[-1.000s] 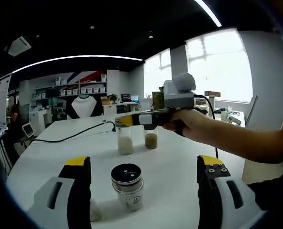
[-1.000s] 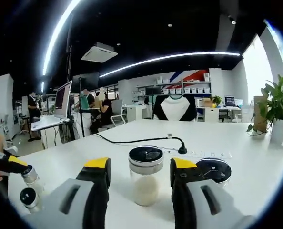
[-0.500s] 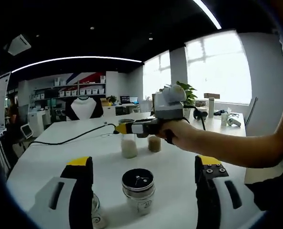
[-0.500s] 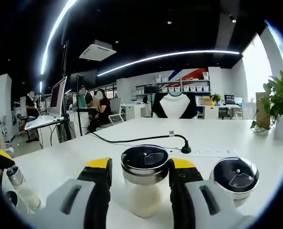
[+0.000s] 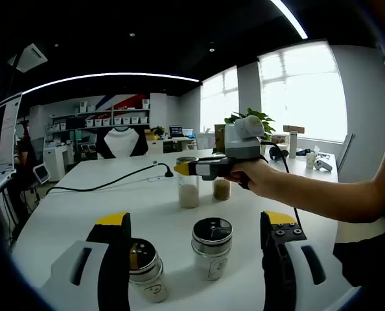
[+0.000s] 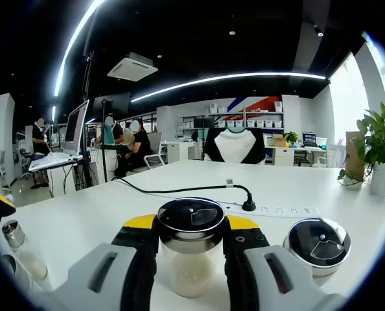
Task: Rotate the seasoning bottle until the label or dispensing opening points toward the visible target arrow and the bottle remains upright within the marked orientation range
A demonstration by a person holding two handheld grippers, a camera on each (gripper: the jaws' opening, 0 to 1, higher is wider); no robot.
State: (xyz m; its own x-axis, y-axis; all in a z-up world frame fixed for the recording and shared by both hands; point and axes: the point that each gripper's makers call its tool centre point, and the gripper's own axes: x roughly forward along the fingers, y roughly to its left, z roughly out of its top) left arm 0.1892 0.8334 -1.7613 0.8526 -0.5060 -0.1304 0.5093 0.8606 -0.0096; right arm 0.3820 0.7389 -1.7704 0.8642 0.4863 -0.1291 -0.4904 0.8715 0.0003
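Observation:
A clear seasoning bottle (image 6: 190, 259) with white grains and a black lid stands upright on the white table (image 6: 82, 220). My right gripper (image 6: 190, 223) is shut on it, one jaw pressed to each side below the lid. From the left gripper view, a hand holds that gripper (image 5: 202, 168) on the same bottle (image 5: 188, 190) at mid-table. My left gripper (image 5: 196, 223) is open near the front edge. A black-lidded jar (image 5: 212, 246) stands between its jaws, and a second jar (image 5: 144, 267) sits by the left jaw.
A bottle with brown contents (image 5: 221, 188) stands right beside the held one. A power strip (image 6: 270, 209) with a black cable (image 6: 179, 190) lies behind it. A potted plant (image 6: 377, 146) is at the far right; desks and seated people are at the back left.
My right jaws have drawn in from standing a little apart to pressing on the white-grain bottle. The left view has shifted, bringing the second jar into sight by the left jaw.

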